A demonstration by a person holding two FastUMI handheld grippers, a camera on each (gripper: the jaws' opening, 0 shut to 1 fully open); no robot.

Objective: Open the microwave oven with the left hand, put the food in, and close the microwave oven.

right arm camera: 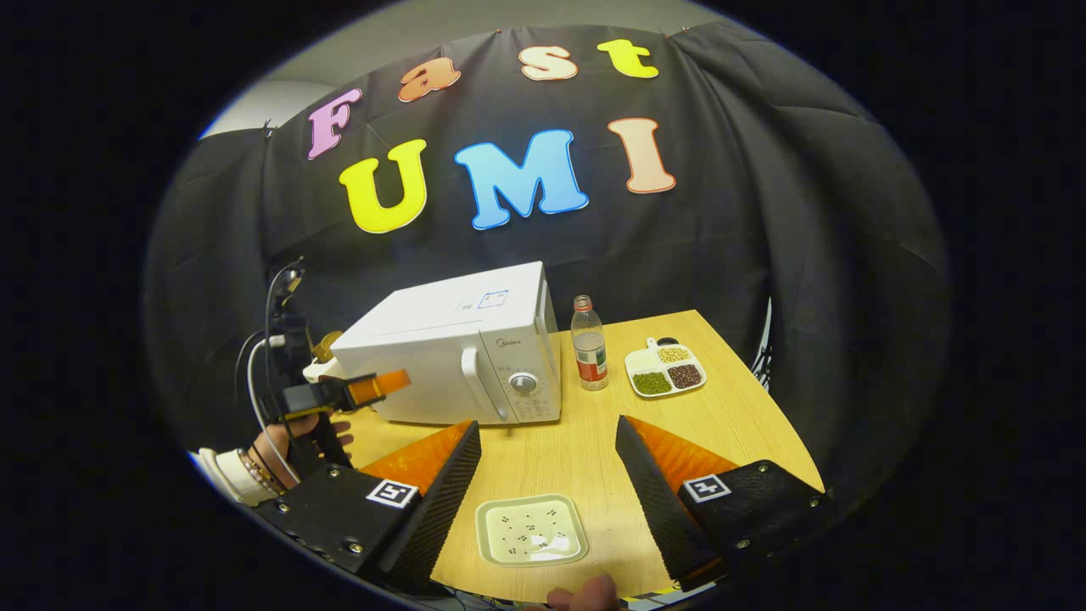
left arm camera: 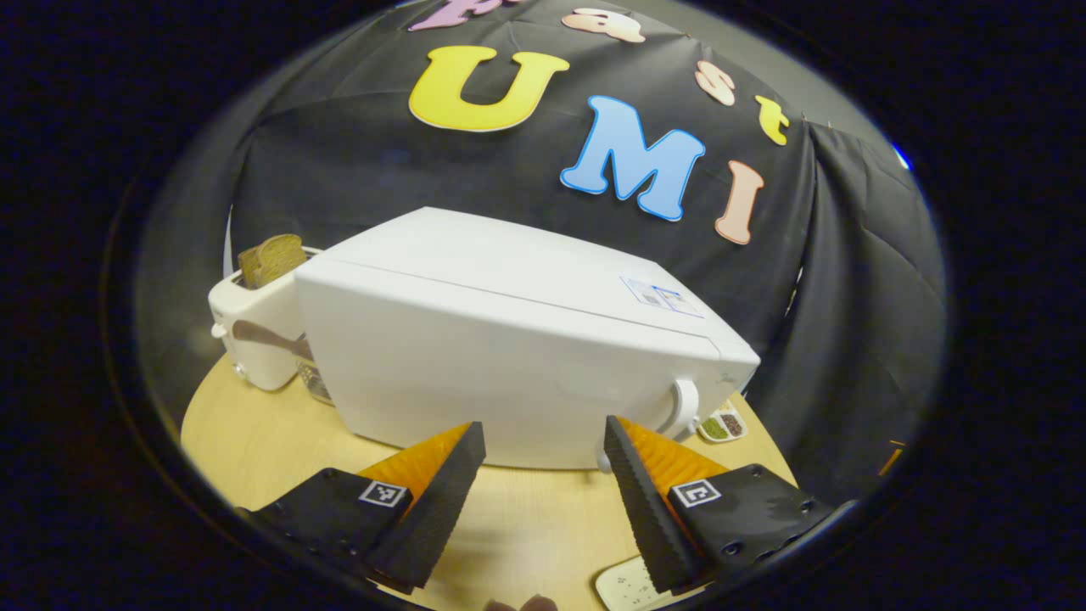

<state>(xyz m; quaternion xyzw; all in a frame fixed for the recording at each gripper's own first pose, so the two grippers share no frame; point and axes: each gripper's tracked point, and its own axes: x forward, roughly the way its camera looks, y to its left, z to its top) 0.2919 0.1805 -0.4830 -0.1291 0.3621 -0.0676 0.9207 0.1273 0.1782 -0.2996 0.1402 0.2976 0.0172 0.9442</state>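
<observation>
— Both tongs are spread wide with nothing between the fingers: the left gripper (left arm camera: 543, 475) faces the side wall of the microwave (left arm camera: 509, 339), and the right gripper (right arm camera: 547, 475) hangs over the small square plate (right arm camera: 531, 529) at the near edge of the table (right arm camera: 747, 407).

— So where's the door?

— It's closed. Its white handle (right arm camera: 475, 382) runs upright just left of the dial (right arm camera: 523, 383), on the face turned toward the right tongs.

— What should the left one do?

— Swing round the corner to that handle, I'd judge — hook a finger behind the bar and pull in an arc. The bottle (right arm camera: 588, 344) stands just beside the microwave, so keep the swing tidy.
</observation>
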